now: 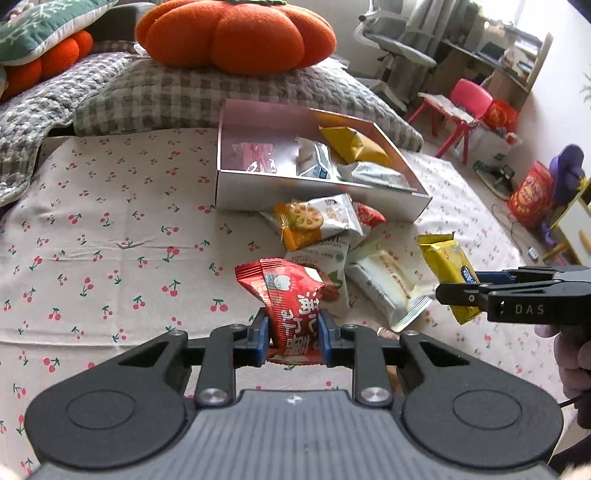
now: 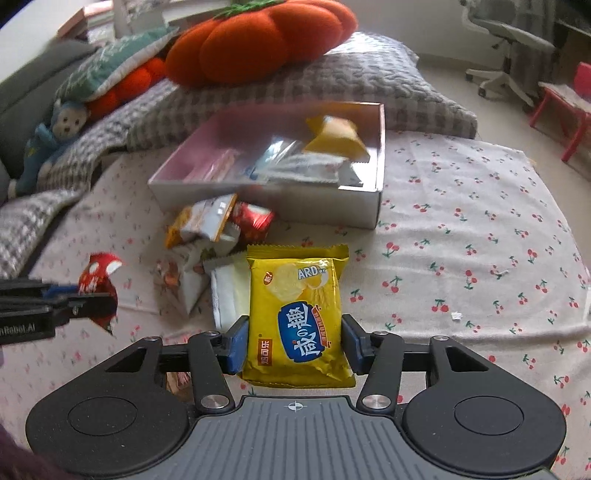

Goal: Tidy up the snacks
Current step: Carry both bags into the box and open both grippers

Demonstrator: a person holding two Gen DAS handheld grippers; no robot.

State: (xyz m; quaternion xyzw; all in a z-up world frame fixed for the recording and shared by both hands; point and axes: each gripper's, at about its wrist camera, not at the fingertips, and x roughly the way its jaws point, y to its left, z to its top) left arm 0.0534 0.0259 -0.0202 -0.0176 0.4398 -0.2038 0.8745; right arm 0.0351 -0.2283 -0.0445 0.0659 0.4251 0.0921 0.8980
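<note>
Snack packets sit in both grippers. Left gripper (image 1: pixel 293 334): blue pads (image 1: pixel 261 328) clenched on the lower half of a crumpled red packet (image 1: pixel 286 302), which rises above the fingers at lower centre of the left wrist view. Right gripper (image 2: pixel 295 343): pads set wider, pressing the two sides of a yellow biscuit packet (image 2: pixel 297 317), held flat and upright at lower centre of the right wrist view.

Beyond the fingers, a loose heap of packets (image 1: pixel 325 236) lies on the cherry-print sheet (image 1: pixel 110 236), just below the near wall of the open box (image 1: pixel 317 199). That box, at upper centre, already contains several packets, yellow and silver among them; its rim is unobstructed from above.

Bare sheet fills the left half of the left wrist view and the right half of the right wrist view. A checked blanket (image 1: pixel 184 92) and an orange pumpkin cushion (image 1: pixel 236 33) border the box at top.
</note>
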